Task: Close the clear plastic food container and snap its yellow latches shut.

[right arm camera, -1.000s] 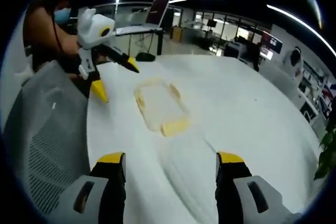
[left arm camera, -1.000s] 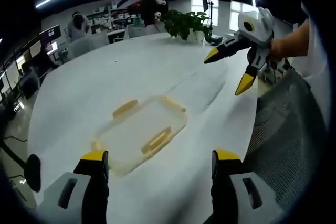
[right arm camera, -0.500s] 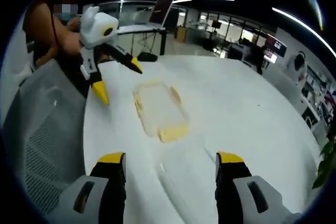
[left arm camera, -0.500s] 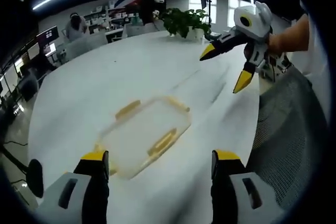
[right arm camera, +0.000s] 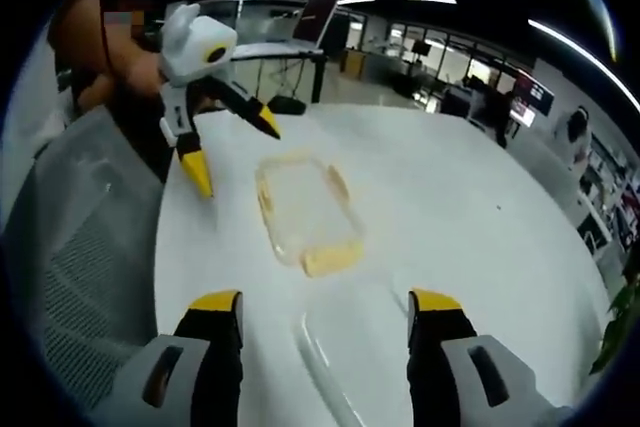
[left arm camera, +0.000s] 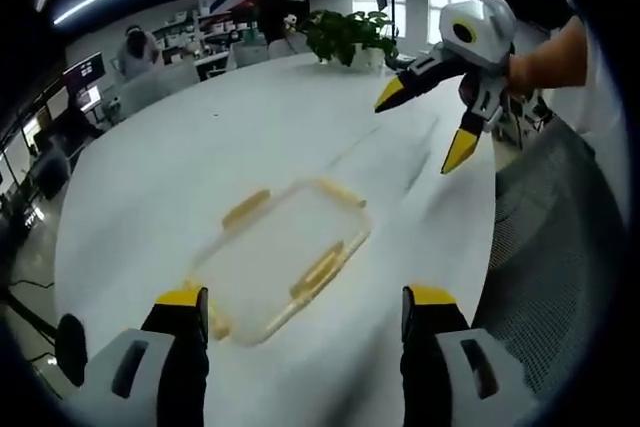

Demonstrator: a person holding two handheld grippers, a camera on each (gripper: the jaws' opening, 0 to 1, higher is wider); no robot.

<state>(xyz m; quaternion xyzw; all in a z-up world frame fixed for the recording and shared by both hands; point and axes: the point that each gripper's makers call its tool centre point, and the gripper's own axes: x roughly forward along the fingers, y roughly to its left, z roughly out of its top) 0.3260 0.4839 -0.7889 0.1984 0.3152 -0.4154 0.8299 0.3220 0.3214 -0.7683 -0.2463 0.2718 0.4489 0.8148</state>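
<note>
Lying flat on the white table (left arm camera: 150,157), the clear plastic food container (left arm camera: 280,257) is sitting just above and between the left gripper (left arm camera: 305,312)'s two jaws in the left gripper view, slightly left of centre in the lower half of the frame. Its long axis is running diagonally there, from lower left up to upper right, with one yellow latch (left arm camera: 245,209) on the far long side and another on the near one. Both jaws of this gripper are standing wide apart, holding nothing.

The right gripper (left arm camera: 432,125) is hovering at upper right of that frame, jaws splayed and empty, well apart from the container. In the right gripper view the container (right arm camera: 303,212) is sitting mid-frame, farther up from the right gripper (right arm camera: 323,312). By my reading, the left gripper is the nearer one.
</note>
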